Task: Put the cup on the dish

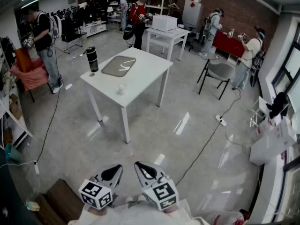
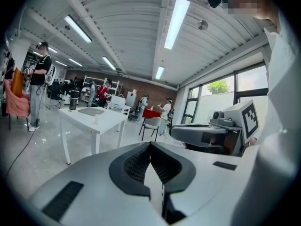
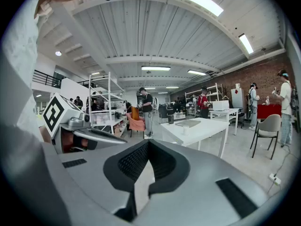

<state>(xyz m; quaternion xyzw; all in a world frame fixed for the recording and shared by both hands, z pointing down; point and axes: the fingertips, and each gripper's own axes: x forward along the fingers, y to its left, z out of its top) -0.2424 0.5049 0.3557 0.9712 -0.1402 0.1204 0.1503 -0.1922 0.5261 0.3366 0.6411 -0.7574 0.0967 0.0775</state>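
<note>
A small white cup (image 1: 122, 88) stands near the front edge of the white table (image 1: 145, 71), well ahead of me. The grey dish (image 1: 119, 65) lies flat behind it, towards the table's far side. Both grippers are held close to my body at the bottom of the head view, far from the table. My left gripper (image 1: 117, 168) is shut with nothing in it, and so is my right gripper (image 1: 139, 165). The left gripper view shows the tips (image 2: 150, 145) meeting, with the cup (image 2: 96, 118) and dish (image 2: 91, 111) far off. In the right gripper view the tips (image 3: 148, 143) touch too, with the cup (image 3: 184, 130) beyond.
A black cylinder (image 1: 92, 59) stands at the table's left corner beside the dish. A cable and power strip (image 1: 220, 121) lie on the floor to the right. A grey chair (image 1: 219, 72), a second table with a white box (image 1: 164, 22) and several people are further back.
</note>
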